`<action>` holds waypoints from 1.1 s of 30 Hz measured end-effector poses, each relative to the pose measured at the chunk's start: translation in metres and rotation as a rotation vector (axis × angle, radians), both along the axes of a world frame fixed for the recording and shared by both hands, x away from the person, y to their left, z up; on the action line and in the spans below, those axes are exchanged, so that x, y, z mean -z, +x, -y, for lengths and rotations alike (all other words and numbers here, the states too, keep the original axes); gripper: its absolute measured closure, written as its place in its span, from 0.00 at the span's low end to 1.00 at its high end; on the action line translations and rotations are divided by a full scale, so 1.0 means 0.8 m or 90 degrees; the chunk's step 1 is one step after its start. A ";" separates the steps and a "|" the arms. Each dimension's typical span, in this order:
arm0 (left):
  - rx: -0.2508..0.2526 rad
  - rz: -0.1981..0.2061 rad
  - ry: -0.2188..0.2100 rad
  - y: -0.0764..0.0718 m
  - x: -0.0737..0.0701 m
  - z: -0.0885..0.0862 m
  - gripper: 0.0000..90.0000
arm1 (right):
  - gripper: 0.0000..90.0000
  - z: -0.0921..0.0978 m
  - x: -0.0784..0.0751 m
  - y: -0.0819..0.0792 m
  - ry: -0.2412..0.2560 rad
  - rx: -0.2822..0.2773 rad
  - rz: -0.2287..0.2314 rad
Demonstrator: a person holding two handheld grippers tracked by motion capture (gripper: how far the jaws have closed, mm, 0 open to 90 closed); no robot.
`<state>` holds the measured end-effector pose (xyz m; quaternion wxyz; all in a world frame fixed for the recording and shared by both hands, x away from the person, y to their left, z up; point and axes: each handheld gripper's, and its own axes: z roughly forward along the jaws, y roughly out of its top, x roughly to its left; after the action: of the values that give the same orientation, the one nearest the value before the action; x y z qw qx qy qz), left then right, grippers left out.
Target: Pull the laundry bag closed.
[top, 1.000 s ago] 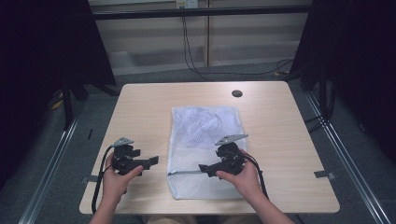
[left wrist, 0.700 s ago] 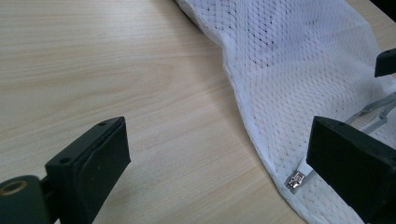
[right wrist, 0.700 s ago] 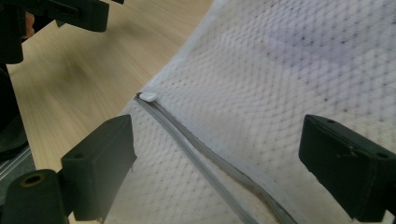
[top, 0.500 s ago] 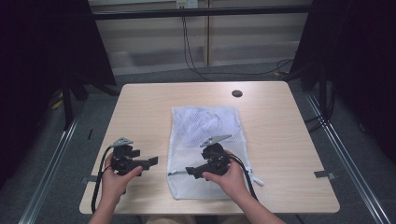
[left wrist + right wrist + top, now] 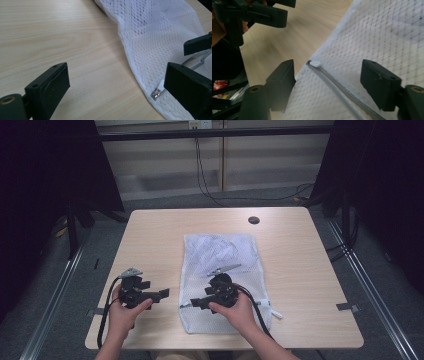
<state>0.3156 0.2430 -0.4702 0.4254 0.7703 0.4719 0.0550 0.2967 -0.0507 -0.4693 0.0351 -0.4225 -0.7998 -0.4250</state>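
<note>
Fingers of the right gripper (image 5: 328, 83) are standing spread, pinching nothing, and are straddling the grey zipper track (image 5: 337, 87) of the white mesh laundry bag (image 5: 225, 280), with the white tab at the zipper's end (image 5: 315, 63) lying between them and slightly ahead. I judge this is so the jaws can shut on the zipper near its end. The left gripper (image 5: 120, 92) is also holding its fingers wide apart over bare tabletop (image 5: 62, 32), with the bag's corner and a small metal zipper pull (image 5: 156, 93) just inside the right-hand finger (image 5: 187, 90), probably waiting to pin the bag. Farther out, beyond both pairs of fingers, the bag is lying flat on the wooden table (image 5: 150, 235), its bulkier contents showing toward the far end.
</note>
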 end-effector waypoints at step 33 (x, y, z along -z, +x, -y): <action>0.003 -0.010 -0.015 -0.001 0.000 -0.002 0.07 | 0.66 -0.025 0.016 0.009 0.050 0.001 -0.092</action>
<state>0.3151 0.2446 -0.4700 0.4309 0.7667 0.4740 0.0422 0.3043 -0.0306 -0.4817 0.1089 -0.4509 -0.7774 -0.4248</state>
